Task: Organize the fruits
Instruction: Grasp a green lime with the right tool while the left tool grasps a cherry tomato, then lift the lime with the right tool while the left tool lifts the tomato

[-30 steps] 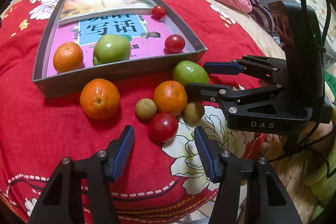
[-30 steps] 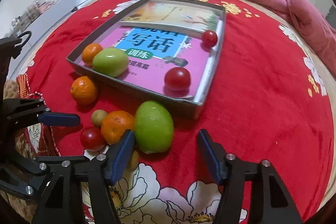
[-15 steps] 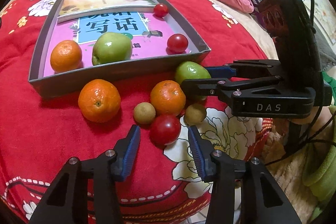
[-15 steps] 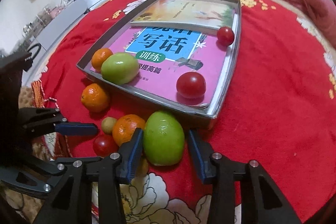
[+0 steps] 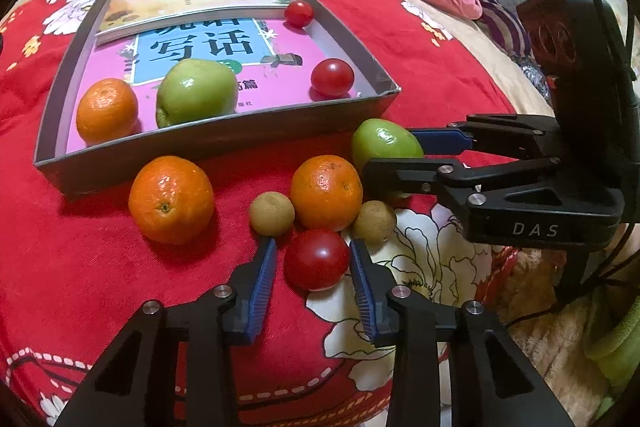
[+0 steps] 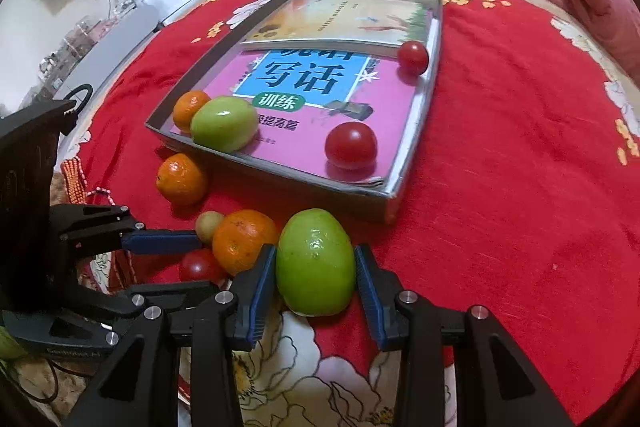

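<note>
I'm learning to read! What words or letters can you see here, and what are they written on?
"DAS": on the black body of the right gripper.
"写话": big characters on the pink book in the tray.
"训练": on the green oval of that book.
"提高篇": under the oval; the line's start is hidden by a green fruit.
Yellow book: print too small to read.
Left gripper: label too blurred.

Both jaws have closed in: left gripper around the red tomato, right gripper around the green fruit.
</note>
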Demonstrator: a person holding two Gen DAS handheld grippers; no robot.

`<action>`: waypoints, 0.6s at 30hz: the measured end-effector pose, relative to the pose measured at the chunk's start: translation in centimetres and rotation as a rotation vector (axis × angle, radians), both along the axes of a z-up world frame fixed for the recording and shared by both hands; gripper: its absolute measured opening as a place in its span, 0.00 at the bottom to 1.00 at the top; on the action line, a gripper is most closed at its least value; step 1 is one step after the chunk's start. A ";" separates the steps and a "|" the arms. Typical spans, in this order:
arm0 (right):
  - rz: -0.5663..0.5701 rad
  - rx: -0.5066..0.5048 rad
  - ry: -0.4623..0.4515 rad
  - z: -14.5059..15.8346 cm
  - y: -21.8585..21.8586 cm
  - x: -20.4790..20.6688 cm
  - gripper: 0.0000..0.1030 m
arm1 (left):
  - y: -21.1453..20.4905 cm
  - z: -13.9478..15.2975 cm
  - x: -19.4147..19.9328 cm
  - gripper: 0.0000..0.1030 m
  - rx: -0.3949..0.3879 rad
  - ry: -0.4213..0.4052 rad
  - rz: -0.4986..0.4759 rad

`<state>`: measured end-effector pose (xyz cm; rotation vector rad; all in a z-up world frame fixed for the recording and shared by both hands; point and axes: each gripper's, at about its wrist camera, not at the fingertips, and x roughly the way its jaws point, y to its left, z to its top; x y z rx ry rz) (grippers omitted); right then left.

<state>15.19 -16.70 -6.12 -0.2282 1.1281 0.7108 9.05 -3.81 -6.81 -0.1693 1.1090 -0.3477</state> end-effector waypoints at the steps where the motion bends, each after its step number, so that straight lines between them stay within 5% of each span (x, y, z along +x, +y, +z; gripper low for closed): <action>1: 0.002 -0.009 -0.004 -0.1 0.1 0.0 0.39 | -0.1 0.0 0.0 0.34 0.002 -0.001 -0.003; 18: -0.001 -0.017 -0.012 0.0 0.3 0.0 0.39 | 0.7 2.3 -0.8 0.32 -0.009 -0.060 0.016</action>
